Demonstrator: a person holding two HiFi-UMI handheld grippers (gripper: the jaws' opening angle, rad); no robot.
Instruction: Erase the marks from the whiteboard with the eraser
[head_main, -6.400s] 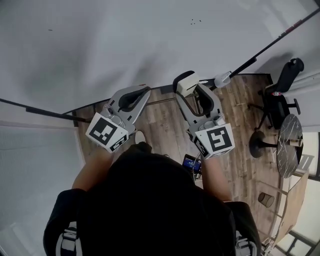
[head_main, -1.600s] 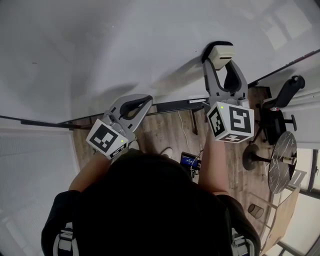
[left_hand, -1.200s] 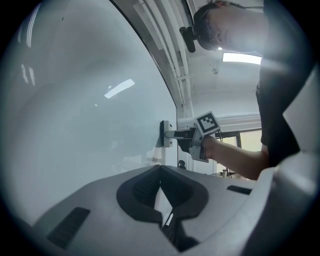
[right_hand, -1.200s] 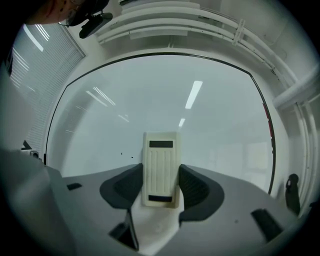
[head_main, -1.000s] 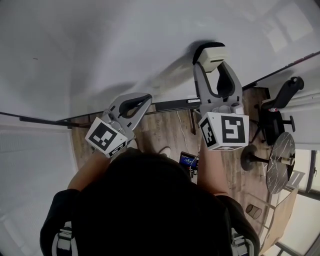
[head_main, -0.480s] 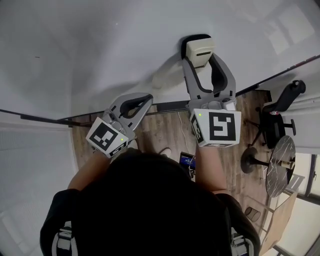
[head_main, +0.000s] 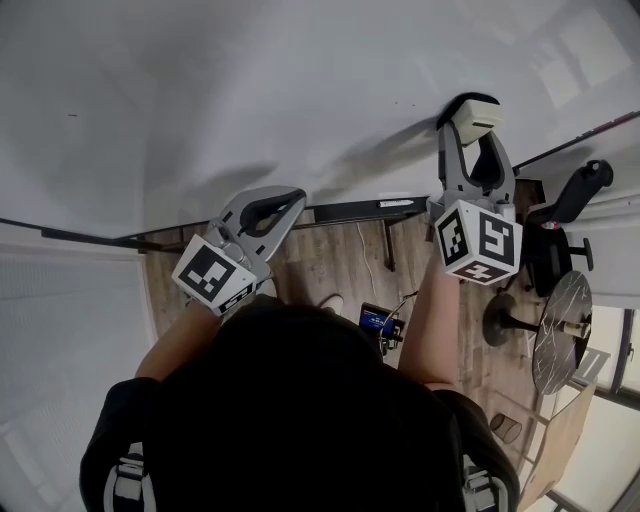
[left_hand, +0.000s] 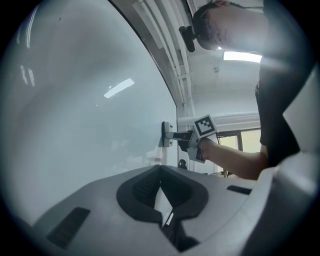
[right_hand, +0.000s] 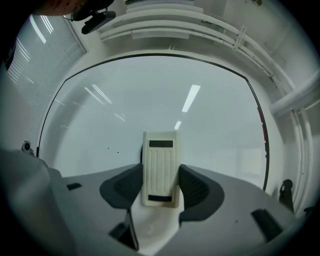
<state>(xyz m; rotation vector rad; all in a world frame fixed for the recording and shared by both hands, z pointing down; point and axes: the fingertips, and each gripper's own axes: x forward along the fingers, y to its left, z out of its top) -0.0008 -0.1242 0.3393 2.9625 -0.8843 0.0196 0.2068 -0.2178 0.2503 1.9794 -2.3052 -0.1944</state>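
In the head view, the whiteboard (head_main: 250, 90) fills the upper part of the frame. At the upper right, the right claw (head_main: 474, 128) is clamped on the pale eraser (head_main: 480, 110), whose face is against the board. The left claw (head_main: 281, 198) sits at centre left with its jaws together, holding nothing, over the wooden floor (head_main: 330, 260). An office chair (head_main: 575, 190) stands at the right edge.

In the left gripper view, the left claw (left_hand: 160, 170) is closed and empty at the bottom. The whiteboard (left_hand: 75, 100) spans the left side. At mid-frame the right claw (left_hand: 172, 136) holds the eraser (left_hand: 164, 134) to the board.

In the right gripper view, the right claw (right_hand: 160, 174) grips the ribbed eraser (right_hand: 160, 155) upright at centre. The whiteboard (right_hand: 150, 95) lies behind it. Tiny dark specks (right_hand: 113, 149) show left of the eraser.
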